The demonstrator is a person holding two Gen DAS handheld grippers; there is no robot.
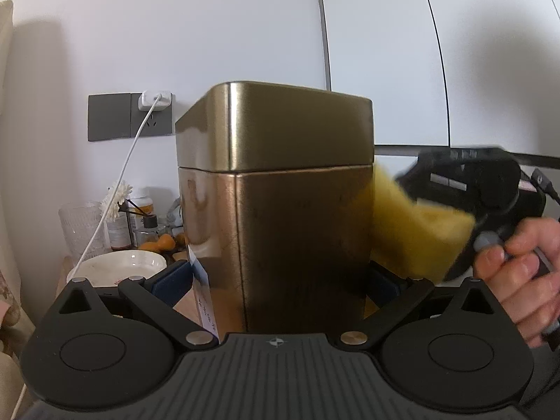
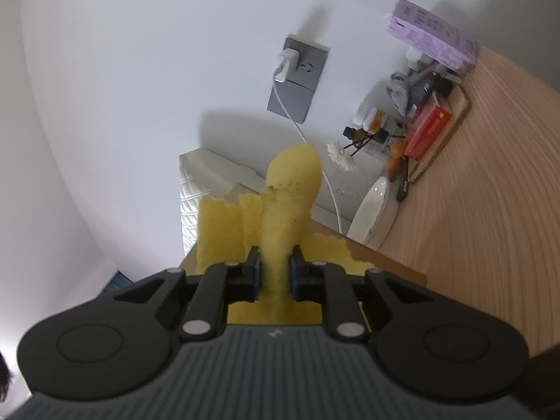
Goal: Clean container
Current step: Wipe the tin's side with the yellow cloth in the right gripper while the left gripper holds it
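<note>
Tin (image 1: 280, 210) stands upright, clamped in the left gripper (image 1: 280, 280); the right gripper (image 2: 274, 273) pinches a sponge (image 2: 290, 189) against its side.

A: Soft, even indoor light; a bright vertical glare streak runs down the corner of the brass-coloured square metal tin (image 1: 276, 189), and broad grey shadows fall on the white wall behind it.

B: The yellow sponge cloth (image 1: 413, 224) right of that tin is motion-blurred. Fisheye bending curves the edges.
</note>
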